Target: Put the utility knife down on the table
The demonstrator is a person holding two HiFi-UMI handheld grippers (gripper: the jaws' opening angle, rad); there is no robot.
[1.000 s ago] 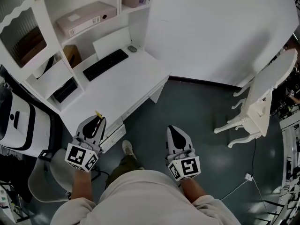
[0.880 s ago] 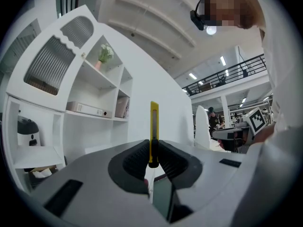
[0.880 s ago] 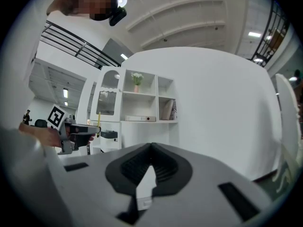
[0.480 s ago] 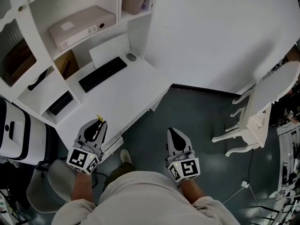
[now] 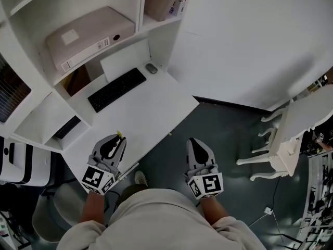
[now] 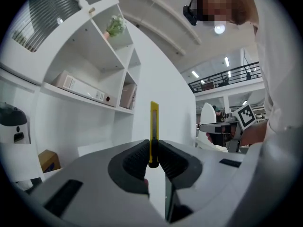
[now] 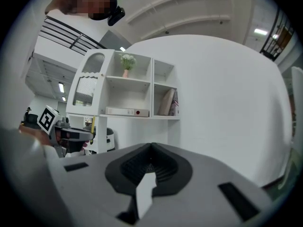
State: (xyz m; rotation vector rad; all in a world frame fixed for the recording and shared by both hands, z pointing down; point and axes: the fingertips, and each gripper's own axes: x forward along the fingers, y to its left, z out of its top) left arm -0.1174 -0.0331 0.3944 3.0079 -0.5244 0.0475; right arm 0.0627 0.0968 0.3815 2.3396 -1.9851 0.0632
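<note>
The yellow utility knife stands upright, pinched at its lower end between the left gripper's jaws, at lower left in the head view, over the near edge of the white table. The right gripper is closed and empty above the dark floor. Further up the table lie a black keyboard and a mouse, under white shelves holding a binder. A white chair stands at right.

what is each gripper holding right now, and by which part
The left gripper clamps the yellow utility knife by its lower end; the rest stands upright. The right gripper is shut, empty.
</note>
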